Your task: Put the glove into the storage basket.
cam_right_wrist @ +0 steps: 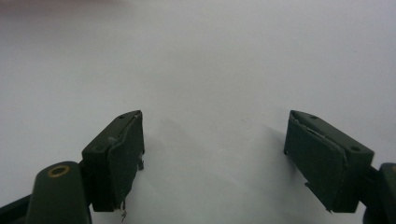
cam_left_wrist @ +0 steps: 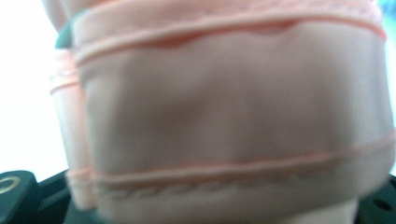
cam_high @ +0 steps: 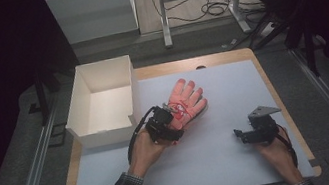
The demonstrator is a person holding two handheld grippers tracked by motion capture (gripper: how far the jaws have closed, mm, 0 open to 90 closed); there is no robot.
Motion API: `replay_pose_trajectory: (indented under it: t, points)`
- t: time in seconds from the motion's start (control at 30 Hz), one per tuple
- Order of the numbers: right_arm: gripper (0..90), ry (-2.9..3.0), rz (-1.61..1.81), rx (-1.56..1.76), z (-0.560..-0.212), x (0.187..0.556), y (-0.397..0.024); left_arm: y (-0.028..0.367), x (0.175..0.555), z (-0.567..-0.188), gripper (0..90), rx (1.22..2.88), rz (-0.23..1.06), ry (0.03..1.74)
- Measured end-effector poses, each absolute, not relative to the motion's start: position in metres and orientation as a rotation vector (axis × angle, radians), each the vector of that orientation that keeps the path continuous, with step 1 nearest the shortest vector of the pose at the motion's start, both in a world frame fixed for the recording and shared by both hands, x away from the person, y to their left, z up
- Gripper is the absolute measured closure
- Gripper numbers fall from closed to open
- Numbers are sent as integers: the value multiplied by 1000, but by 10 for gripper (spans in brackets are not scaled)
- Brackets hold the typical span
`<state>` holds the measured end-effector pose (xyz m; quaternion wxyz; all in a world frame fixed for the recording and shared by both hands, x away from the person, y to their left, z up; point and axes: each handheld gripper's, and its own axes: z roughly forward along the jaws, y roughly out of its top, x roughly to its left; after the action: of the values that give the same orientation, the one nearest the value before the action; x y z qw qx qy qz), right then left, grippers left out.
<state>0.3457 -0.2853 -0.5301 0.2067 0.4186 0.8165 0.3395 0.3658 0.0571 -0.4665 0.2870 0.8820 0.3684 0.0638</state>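
An orange-pink glove [cam_high: 186, 101] with red markings lies mid-table, its fingers pointing to the far side. My left gripper [cam_high: 169, 120] is shut on the glove's cuff end, and the hand holds it just in front of the white box. In the left gripper view the glove's pale pink cuff fabric [cam_left_wrist: 233, 116] sits right against the camera, with stitched seams across it, hiding the jaws. My right gripper [cam_high: 237, 134] rests at the right of the table, near the front, pointing left. In the right gripper view its two black jaws stand wide apart over the bare white surface, so the right gripper [cam_right_wrist: 215, 154] is open.
An open white cardboard box [cam_high: 82, 88] stands at the table's far left. The white table top [cam_high: 232, 86] has a wooden rim. Beyond the far edge stand a white cabinet, metal table legs and loose cables on the floor.
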Motion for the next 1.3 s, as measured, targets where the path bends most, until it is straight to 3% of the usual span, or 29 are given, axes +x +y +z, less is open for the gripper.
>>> replay_pose_trajectory:
  t: [0.7,1.3]
  points:
    - [78,2296,929,1171,-531,347,-283,71,399,-412,434,2294,207,1081]
    - [73,2299,925,1169,-532,347,-283,97,431,-368,433,2239,331,1218]
